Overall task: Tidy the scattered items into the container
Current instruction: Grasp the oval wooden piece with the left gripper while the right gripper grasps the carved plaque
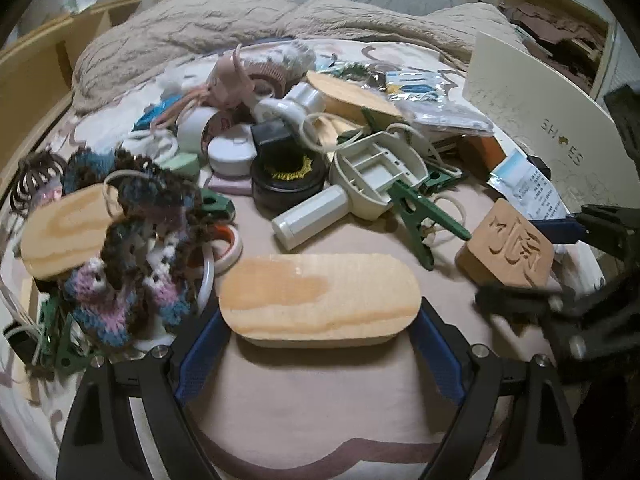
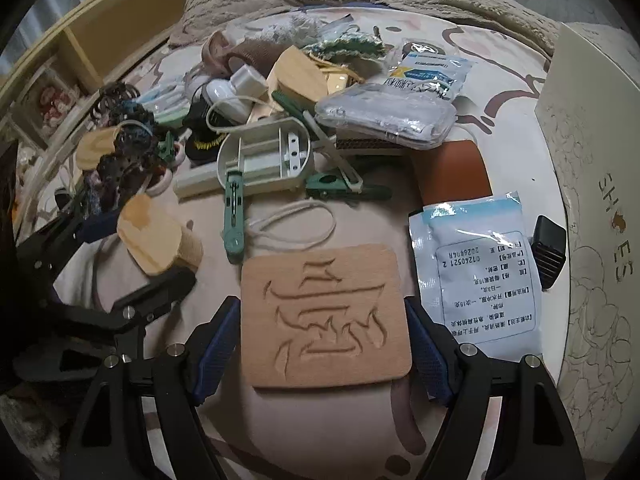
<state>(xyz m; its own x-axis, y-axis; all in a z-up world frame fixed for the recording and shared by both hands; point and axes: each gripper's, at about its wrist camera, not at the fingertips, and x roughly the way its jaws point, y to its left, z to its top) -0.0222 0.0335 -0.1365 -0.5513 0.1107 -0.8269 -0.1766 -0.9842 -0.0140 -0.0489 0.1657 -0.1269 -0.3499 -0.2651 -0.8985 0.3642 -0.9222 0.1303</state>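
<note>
Nearest the left wrist camera, the left claw (image 1: 320, 344) has its blue-padded fingers pressed against both rounded ends of a pale oblong pine block with rounded ends (image 1: 320, 300), so it appears clenched on that block just above the pinkish patterned bedspread (image 1: 312, 412). In the right wrist view the right claw (image 2: 326, 354) likewise grips a tan rectangular wooden plaque carved with a large character (image 2: 326, 316), a pad touching each side edge. Just beside the plaque lies a white-and-blue printed medicine sachet (image 2: 476, 276), and past it a black ribbed plastic cap (image 2: 548, 252) sits against the cream cardboard shoe box marked "SHOES" (image 2: 592, 184), which I take to be the container; its inside is not visible from either camera, so what it already holds cannot be told. Farther out, a green plastic clothes peg (image 2: 234, 216), a loop of white cord (image 2: 296, 224) and a cream oval plastic tray lying with its ribbed underside up (image 2: 264, 156) mark the front of the heap. Behind them the pile is dense: a black round tin with a yellow fringe (image 1: 288, 176), a white cylindrical bottle (image 1: 310, 218), rolls of tape, a multicoloured crocheted yarn piece (image 1: 132, 264) and clear plastic-wrapped packets (image 2: 388, 116). By my judgement the tidying is at an early stage: two pieces are in hand and not yet boxed, and nearly everything else remains spread over the bed.
</note>
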